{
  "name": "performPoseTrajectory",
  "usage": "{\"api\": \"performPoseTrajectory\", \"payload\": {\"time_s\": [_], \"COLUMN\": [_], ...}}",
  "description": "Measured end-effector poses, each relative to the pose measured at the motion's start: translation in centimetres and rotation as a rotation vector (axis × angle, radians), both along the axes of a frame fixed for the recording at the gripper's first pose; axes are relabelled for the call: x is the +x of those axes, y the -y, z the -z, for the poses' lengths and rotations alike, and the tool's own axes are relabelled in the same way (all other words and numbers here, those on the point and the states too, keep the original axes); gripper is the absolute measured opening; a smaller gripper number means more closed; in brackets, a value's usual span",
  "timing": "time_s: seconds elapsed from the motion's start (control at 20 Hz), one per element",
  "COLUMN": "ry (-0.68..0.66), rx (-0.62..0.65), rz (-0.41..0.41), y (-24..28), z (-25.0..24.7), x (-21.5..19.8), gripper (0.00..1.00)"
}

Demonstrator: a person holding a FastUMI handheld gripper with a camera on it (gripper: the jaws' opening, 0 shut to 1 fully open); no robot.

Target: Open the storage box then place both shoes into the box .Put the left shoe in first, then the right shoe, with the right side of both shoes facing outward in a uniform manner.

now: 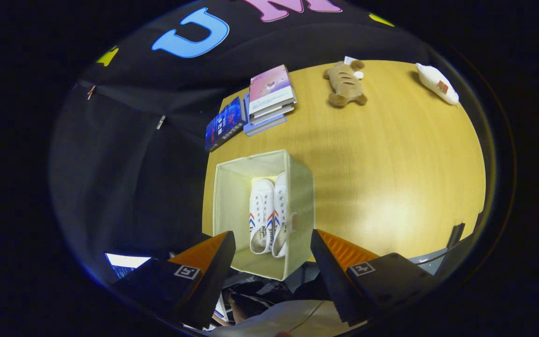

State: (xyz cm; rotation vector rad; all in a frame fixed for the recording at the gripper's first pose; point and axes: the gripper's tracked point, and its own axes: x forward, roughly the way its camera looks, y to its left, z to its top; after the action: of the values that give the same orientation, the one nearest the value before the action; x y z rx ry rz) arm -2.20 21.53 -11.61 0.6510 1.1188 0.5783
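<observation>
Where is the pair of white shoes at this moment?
In the gripper view, both white shoes lie side by side inside the open storage box on the wooden table, just ahead of the open gripper.

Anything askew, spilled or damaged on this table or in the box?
Nothing stands out. Both shoes lie side by side inside the open box; books are stacked, and the tongs are open, holding nothing.
</observation>
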Motion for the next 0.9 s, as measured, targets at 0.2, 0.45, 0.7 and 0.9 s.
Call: {"api": "performPoseTrajectory", "payload": {"time_s": [0.2, 0.45, 0.7, 0.9], "ry": [0.093, 0.255, 0.437, 0.599], "rx": [-0.120, -0.315, -0.418, -0.415], "rz": [0.102, 0.177, 0.212, 0.261], "y": [6.6, 14.6, 19.4, 21.9], "z": [2.0, 4.7, 5.0, 3.0], "x": [0.4, 0.9, 1.8, 3.0], "gripper": [0.99, 0.99, 0.99, 0.99]}}
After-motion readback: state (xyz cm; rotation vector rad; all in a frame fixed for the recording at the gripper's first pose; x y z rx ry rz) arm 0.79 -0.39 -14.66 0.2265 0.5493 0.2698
